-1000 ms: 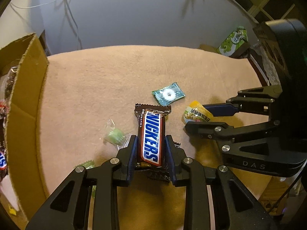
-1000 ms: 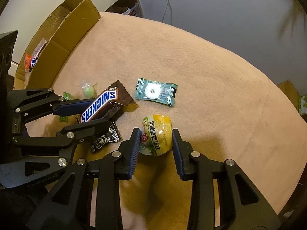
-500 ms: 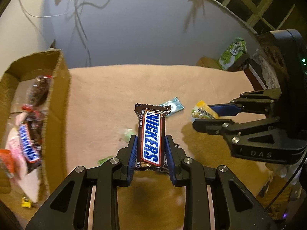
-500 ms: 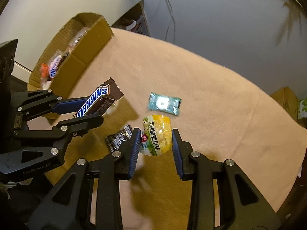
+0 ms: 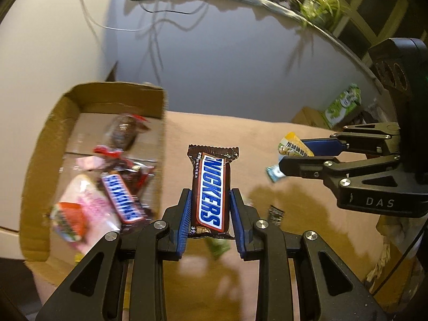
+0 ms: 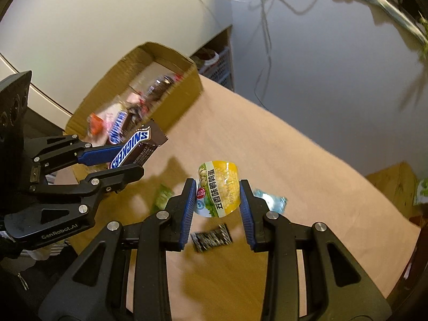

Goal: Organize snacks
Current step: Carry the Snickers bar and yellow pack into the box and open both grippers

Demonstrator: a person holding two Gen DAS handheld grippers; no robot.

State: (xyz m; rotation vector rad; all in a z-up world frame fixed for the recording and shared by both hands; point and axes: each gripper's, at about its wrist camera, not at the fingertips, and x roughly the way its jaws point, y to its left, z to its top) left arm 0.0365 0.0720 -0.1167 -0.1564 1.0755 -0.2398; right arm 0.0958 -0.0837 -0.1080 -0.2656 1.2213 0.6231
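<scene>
The left gripper [image 5: 210, 215] is clamped on a brown-wrapped Snickers chocolate bar [image 5: 211, 187], held in the air just beside the open cardboard box [image 5: 34, 160] of mixed snacks. The right gripper [image 6: 217, 204] pinches a round yellow-and-green sealed snack pack [image 6: 218, 188] between its blue pads, above the tan cloth-covered table [image 6: 294, 165]. On the table below lie a small black wrapped candy [image 6: 211, 237], a teal candy packet [image 6: 270, 200] and a green sweet [image 6: 163, 196].

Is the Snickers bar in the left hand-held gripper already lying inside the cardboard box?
No, the Snickers bar is clamped in the left hand-held gripper, beside the cardboard box.
</scene>
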